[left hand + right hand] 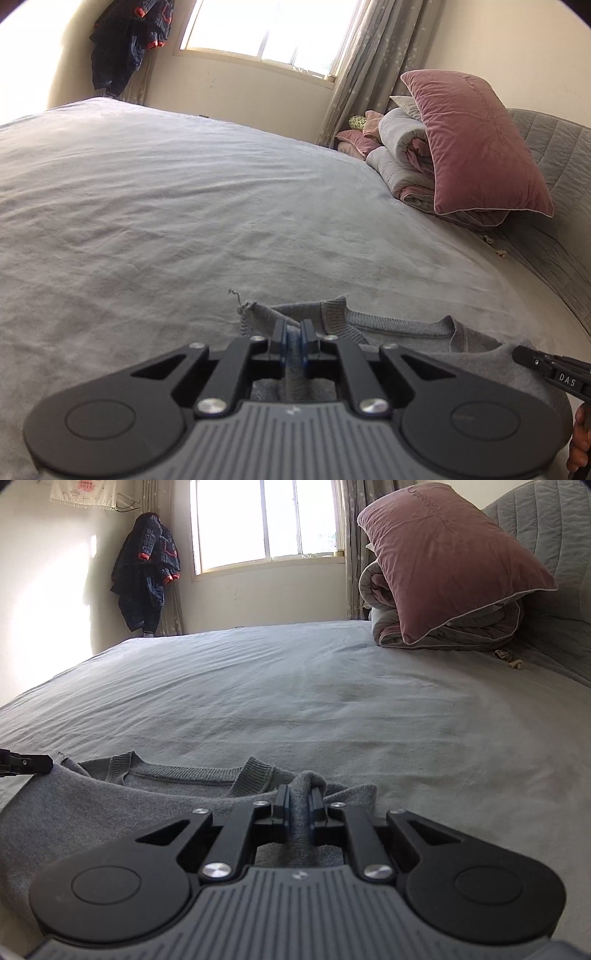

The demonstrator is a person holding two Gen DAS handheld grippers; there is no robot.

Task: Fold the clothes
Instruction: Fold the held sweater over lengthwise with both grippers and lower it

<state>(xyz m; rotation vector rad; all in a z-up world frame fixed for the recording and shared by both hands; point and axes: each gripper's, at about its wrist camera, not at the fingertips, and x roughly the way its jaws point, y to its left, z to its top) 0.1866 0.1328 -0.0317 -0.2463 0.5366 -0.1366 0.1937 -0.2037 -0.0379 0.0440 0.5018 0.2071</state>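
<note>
A grey sweater (110,805) lies on the bed (295,686), close to the near edge, with its ribbed neck (192,771) pointing toward the window. The left gripper (293,338) pinches a bit of the cloth by one shoulder, and its two fingers are squeezed tight on it. The right gripper (298,806) pinches a bunched-up bit by the other shoulder, and it is squeezed tight too. The sweater looks soft, floppy and light. It will sag and wrinkle if it is held at one spot only, so I think holding both shoulders is a good way to keep it flat. The knit is not slippery, so it should stay in the fingers. There are no boxes or baskets to see. A pink pillow (443,561) rests on a rolled blanket (461,631) far back.
</note>
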